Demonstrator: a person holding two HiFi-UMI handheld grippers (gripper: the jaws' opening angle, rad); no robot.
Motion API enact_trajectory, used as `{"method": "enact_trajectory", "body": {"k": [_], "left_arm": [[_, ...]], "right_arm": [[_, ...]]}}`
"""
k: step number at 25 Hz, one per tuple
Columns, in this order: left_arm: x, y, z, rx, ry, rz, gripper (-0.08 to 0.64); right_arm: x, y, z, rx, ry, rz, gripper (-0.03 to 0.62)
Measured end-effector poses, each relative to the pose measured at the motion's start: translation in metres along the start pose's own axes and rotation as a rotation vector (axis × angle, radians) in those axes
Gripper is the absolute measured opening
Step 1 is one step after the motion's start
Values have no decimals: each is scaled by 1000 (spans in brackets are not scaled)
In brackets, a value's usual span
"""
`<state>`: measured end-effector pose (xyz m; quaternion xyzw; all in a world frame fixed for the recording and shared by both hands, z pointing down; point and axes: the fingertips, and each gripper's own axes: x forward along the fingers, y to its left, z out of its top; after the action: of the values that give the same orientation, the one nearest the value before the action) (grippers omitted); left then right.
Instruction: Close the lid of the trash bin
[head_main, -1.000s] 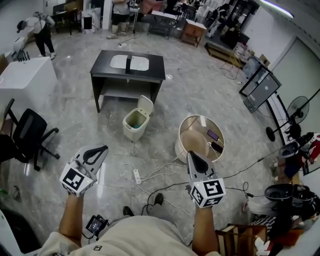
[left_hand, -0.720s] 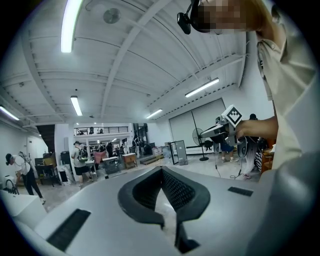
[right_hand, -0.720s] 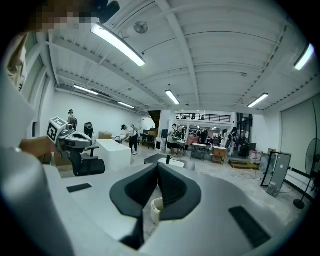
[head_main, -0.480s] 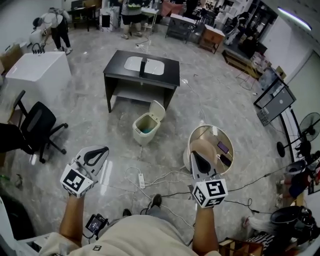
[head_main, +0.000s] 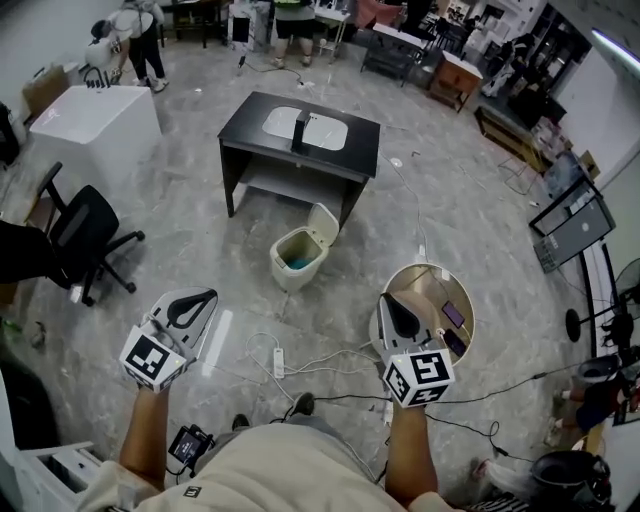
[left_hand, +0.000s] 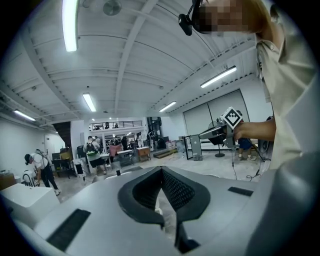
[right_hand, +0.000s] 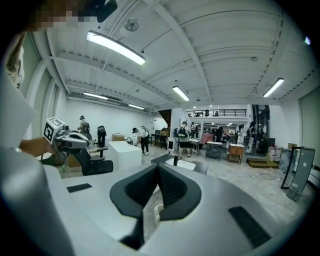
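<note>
Low in the head view, the left gripper (head_main: 200, 298) and the right gripper (head_main: 388, 300) are held out over the floor. Each has its jaws together with nothing between them. A power strip (head_main: 278, 362) lies on the floor between them, among loose cables. The trash bin (head_main: 298, 260) stands at the middle of the frame, above and between both grippers and well apart from them. Its lid (head_main: 322, 222) stands raised, seemingly hinged on the far side. A black table (head_main: 300, 140) is just beyond it.
</note>
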<state>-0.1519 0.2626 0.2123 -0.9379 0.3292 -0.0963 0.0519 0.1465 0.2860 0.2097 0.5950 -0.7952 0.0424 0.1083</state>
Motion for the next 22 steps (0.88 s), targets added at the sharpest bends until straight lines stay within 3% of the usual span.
{"method": "enact_trajectory", "body": {"k": [14, 22], "left_arm": [[84, -19, 30, 12, 31, 98, 15], [130, -13, 34, 45, 22, 66, 15]], "right_arm": [[42, -102, 13, -11, -23, 101, 25], [51, -141, -4, 24, -15, 55, 25]]}}
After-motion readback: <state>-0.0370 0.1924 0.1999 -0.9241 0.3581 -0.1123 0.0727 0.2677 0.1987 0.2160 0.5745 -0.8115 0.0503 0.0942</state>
